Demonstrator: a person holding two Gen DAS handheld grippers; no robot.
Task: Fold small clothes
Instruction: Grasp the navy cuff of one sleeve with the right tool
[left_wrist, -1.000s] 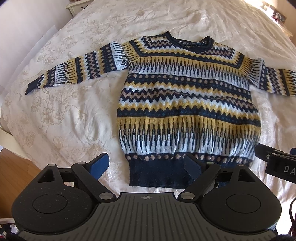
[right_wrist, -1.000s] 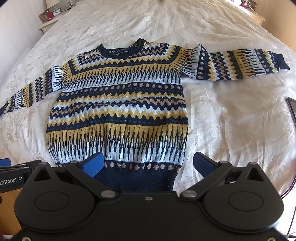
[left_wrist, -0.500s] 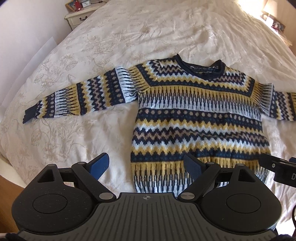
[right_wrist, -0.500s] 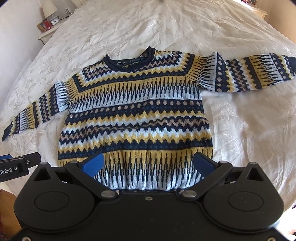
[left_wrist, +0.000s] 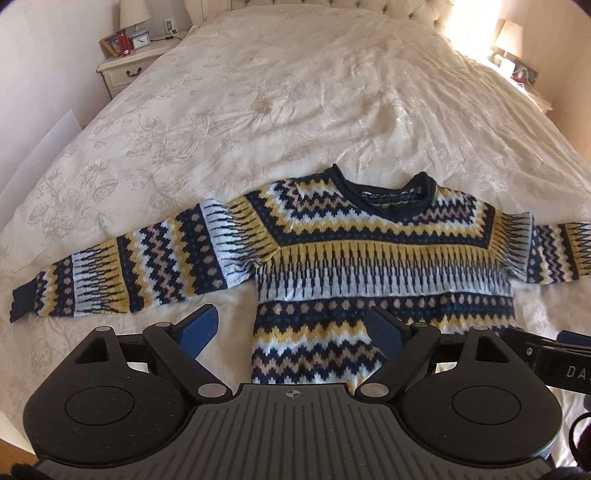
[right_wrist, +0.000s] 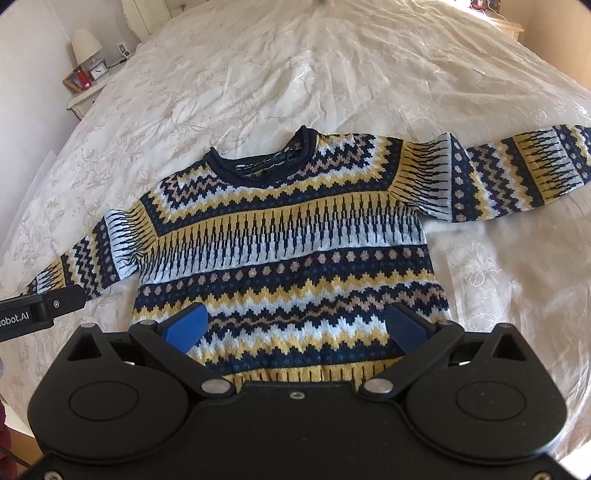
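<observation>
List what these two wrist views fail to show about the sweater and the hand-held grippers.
- Sweater hem: hidden in both views behind the gripper bodies.
- Right sleeve cuff: cut off by the frame edge in both views.
- Left sleeve cuff: shown in the left wrist view; in the right wrist view the left hand-held gripper covers it.
- Collar label: too small to read.
- Right hand-held gripper: its height above the knit cannot be judged.

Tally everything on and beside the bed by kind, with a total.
Sweater: 1
Bed: 1
Nightstands: 2
Lamps: 2
Clock: 1
Grippers, both open: left, right: 2
Total: 9
</observation>
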